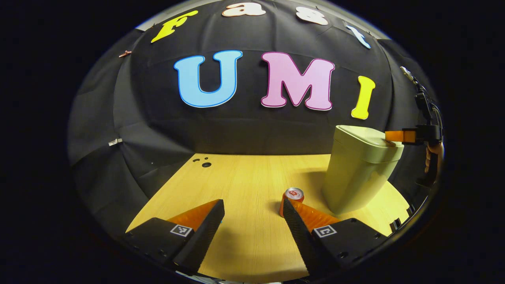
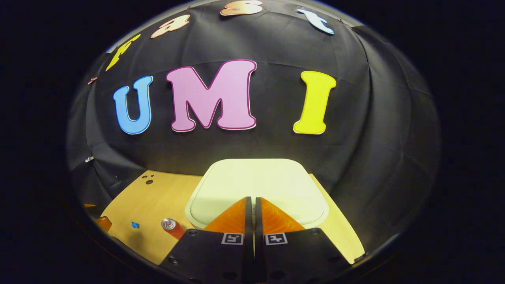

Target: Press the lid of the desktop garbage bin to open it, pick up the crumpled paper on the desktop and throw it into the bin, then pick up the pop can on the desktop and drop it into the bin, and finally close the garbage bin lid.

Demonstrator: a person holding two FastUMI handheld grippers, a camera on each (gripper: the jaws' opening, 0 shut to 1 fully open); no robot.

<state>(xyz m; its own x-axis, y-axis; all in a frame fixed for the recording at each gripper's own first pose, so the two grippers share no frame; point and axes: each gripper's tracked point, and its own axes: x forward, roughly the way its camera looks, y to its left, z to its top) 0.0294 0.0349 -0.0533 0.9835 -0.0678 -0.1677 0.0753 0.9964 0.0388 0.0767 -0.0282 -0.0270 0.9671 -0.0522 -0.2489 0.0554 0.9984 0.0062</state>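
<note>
The worktop [image 1: 244, 185] is pale wood, its far edge against the black wall. The bin [image 1: 361, 169] stands upright near the worktop's far right corner, pale green, its lid [image 2: 256, 187] down and flat. In the right gripper view the lid lies directly beneath the right gripper [image 2: 251, 203], whose fingers are pressed together with a thin slit between them and hold nothing; whether the tips touch the lid cannot be told. In the left gripper view that same gripper reaches in over the lid's right edge from the side, a hand [image 1: 433, 156] behind it.

The left gripper [image 1: 252, 211] hangs over the worktop's near edge, fingers spread wide, nothing between them. The can [image 1: 292, 199] stands upright on the worktop, left of the bin's base and apart from it, just behind the tip of the left gripper's right-hand finger. In the right gripper view the can shows at lower left, beside the bin. A small blue speck [image 2: 135, 225] lies on the worktop left of the can.
</note>
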